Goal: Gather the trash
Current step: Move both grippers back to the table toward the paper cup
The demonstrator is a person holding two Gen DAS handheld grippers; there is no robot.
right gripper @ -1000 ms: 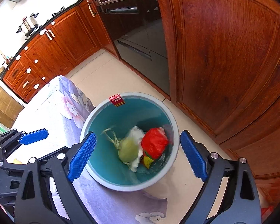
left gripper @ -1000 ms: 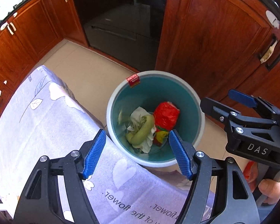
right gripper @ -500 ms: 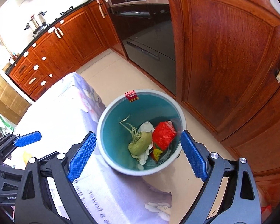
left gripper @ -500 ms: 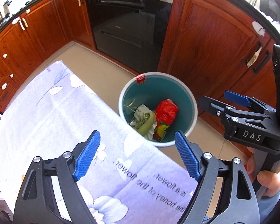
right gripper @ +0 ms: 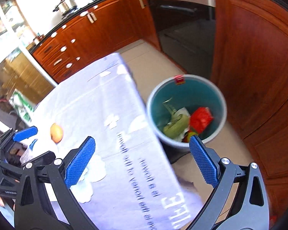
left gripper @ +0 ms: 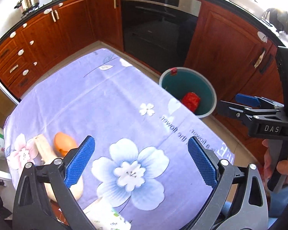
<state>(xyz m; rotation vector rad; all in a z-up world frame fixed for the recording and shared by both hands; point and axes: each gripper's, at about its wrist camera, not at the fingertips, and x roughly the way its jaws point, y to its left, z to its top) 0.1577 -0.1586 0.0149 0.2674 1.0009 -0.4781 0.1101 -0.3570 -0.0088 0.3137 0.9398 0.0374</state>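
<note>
A: Bin first. Teal bin [right gripper: 186,111] with a pale rim sits on the floor just past the table's edge, in front of the wood cabinets [left gripper: 224,53]. Inside: red wrapper [right gripper: 200,118], a green vegetable scrap [right gripper: 175,127], white crumpled paper under it, and a bit of yellow at the bottom. Red sticker on the far rim.

B: Left view?

A: The tablecloth [left gripper: 105,99] edge cuts off most of the bin there, so only the red wrapper shows. The rest of the contents are hidden.

B: Jaws?

A: Left gripper [left gripper: 142,162] has just been opening and now stands wide, with nothing between the blue pads, only the flowered cloth below. Right gripper [right gripper: 142,162] has also just been opening; it is wide and empty, over the table edge with the bin just beyond its right finger.

B: Trash still on the table?

A: An orange rounded thing [left gripper: 64,143], looks like an eggshell, near the left finger. Beside it is a pale wooden piece [left gripper: 46,151], partly behind the gripper. White crumpled tissue [right gripper: 90,178] in the right view, half hidden by the left finger. At the bottom edge of the left view, a printed packet [left gripper: 105,216], cut off, can't identify.

B: Blur?

A: Right view is smeared; the cloth print is barely legible.
</note>
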